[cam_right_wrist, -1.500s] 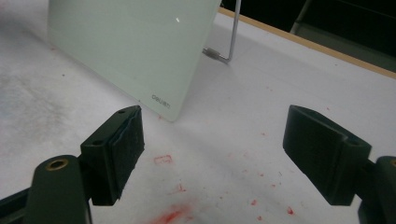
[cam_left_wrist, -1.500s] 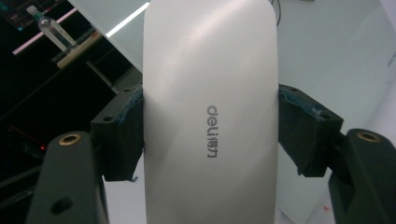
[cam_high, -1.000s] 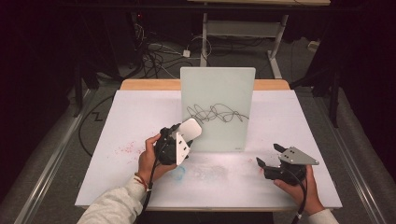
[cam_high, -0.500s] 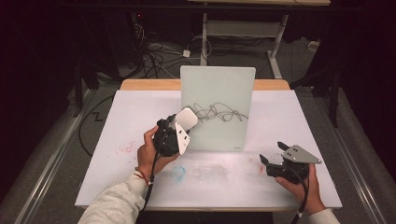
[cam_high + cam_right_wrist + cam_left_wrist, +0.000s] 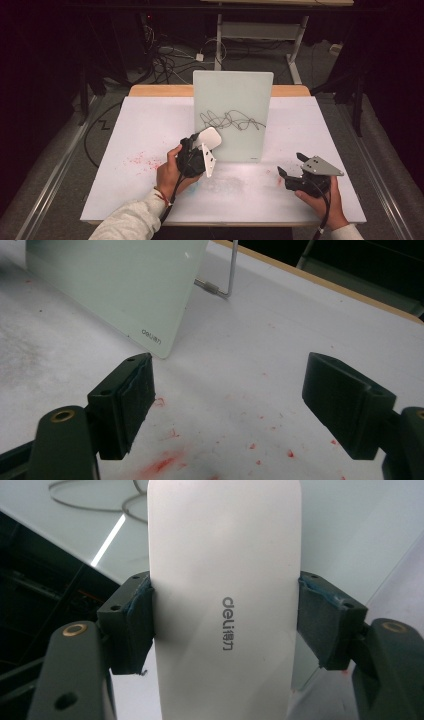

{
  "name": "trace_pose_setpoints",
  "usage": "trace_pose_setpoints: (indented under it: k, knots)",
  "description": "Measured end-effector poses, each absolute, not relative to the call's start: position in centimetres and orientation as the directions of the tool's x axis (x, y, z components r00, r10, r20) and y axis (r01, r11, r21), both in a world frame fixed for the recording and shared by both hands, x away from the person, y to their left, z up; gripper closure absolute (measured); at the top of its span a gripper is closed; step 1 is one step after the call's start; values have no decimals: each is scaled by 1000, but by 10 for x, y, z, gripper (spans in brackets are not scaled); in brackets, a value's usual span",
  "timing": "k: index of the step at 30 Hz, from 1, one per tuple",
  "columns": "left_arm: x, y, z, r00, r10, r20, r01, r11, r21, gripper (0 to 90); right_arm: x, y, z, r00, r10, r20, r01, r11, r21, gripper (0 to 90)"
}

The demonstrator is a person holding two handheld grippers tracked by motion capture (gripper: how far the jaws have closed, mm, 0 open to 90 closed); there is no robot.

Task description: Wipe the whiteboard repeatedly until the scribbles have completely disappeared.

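Eraser, white and oblong with grey "deli" lettering on its back, sits clamped across its width between the two jaws of the left gripper, whose pads press on both long edges. Its far end rises beyond the jaws toward the glass board, close in front of the gripper; the high view shows the eraser's tip near the board's lower left part, though whether it touches the glass cannot be told. A black scribble runs across the board's middle, up and to the right of the eraser. The board stands upright on the white worktop, leaning on a thin metal prop behind it.

The right gripper is released, its jaws spread wide apart with nothing between them, held low over the worktop. Ahead of it and to its left lies the board's lower corner, marked with the same small lettering. Red smudges dot the worktop just beneath and around its jaws. The two grippers are well apart.
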State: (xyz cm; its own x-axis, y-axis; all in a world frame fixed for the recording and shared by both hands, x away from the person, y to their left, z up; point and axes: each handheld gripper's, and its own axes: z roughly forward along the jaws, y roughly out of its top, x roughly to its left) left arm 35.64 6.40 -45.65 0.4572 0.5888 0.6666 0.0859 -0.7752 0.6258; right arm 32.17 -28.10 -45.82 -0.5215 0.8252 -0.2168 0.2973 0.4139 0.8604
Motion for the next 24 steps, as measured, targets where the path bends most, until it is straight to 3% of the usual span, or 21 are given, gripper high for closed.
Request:
trace_pose_setpoints:
  k: [11,17,24]
  knots:
    - [375,63,-414,400,662,634,58,-708,703,292,323,-283,-460,-525,825,-208,306,411,859,215]
    - [369,57,-430,378,637,672,50,-739,672,293,323,-283,-460,-525,826,-203,308,407,860,215]
    - [352,46,-471,436,525,731,29,-820,572,292,321,-281,-459,-535,819,-205,305,414,858,212]
